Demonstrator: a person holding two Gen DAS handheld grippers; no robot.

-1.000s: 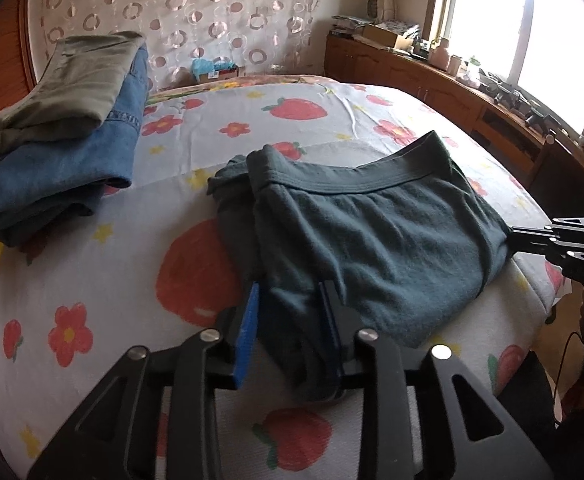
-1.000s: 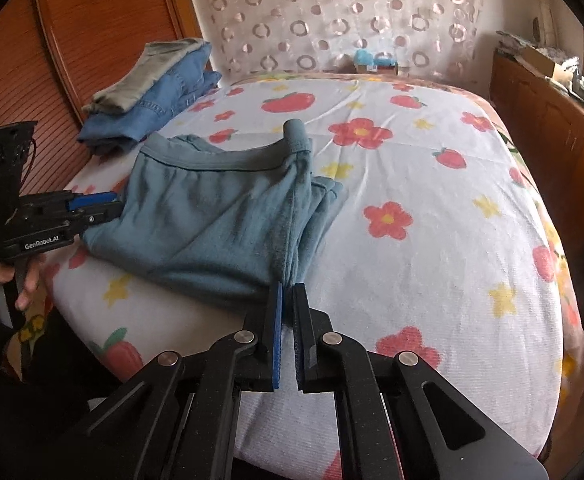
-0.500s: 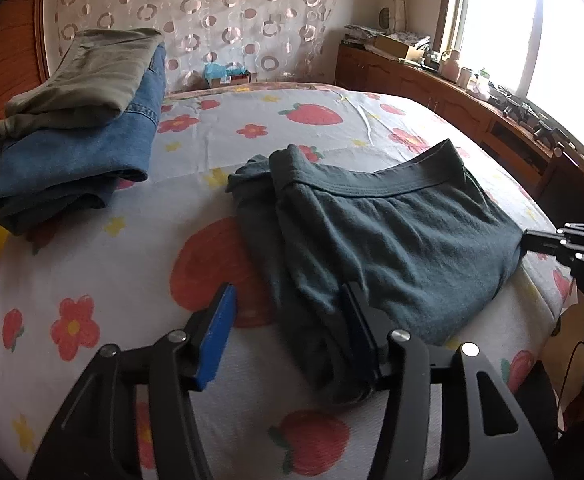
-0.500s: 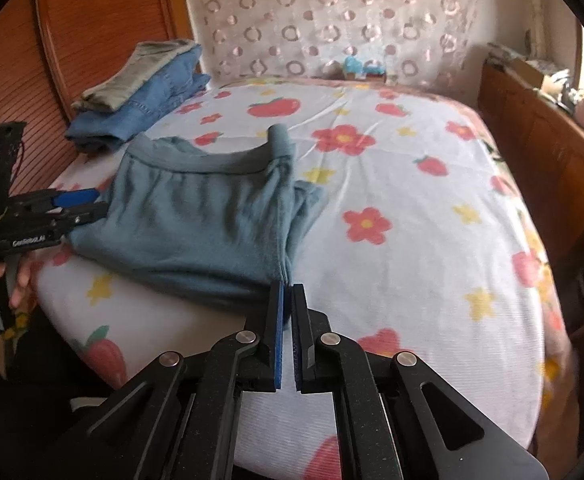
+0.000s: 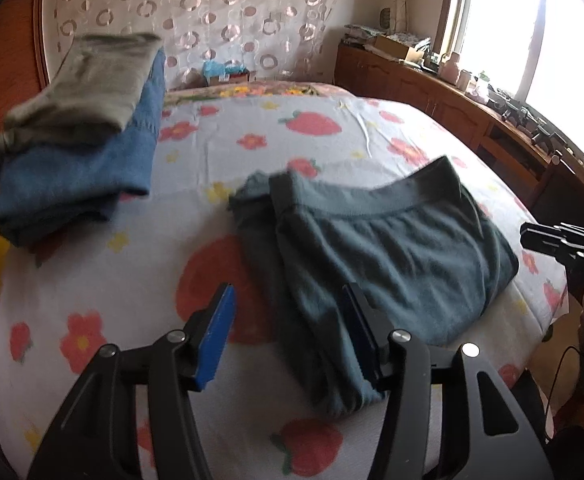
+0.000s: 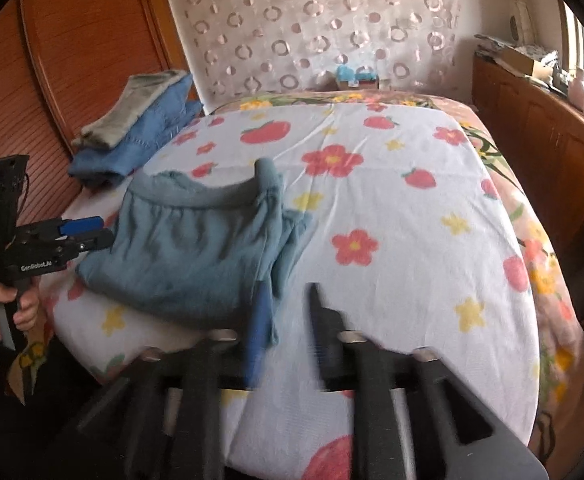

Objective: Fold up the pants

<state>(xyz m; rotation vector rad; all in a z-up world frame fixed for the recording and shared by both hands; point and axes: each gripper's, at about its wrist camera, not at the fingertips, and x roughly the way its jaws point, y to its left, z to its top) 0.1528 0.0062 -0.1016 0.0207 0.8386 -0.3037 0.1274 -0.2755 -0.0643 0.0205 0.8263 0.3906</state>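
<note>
Nearest the left wrist camera, the left tongs (image 5: pixel 289 330) stand released, one finger on the sheet, the other against the near edge of the pants (image 5: pixel 388 256). Over on the right wrist view, the right tongs (image 6: pixel 285 320) are blurred but parted, gripping nothing, at the pants' near corner. Folded grey-green, the pants lie on the bed (image 6: pixel 412 208). Farther back, by the headboard (image 6: pixel 71 64), folded jeans (image 5: pixel 71 176) are stacked.
</note>
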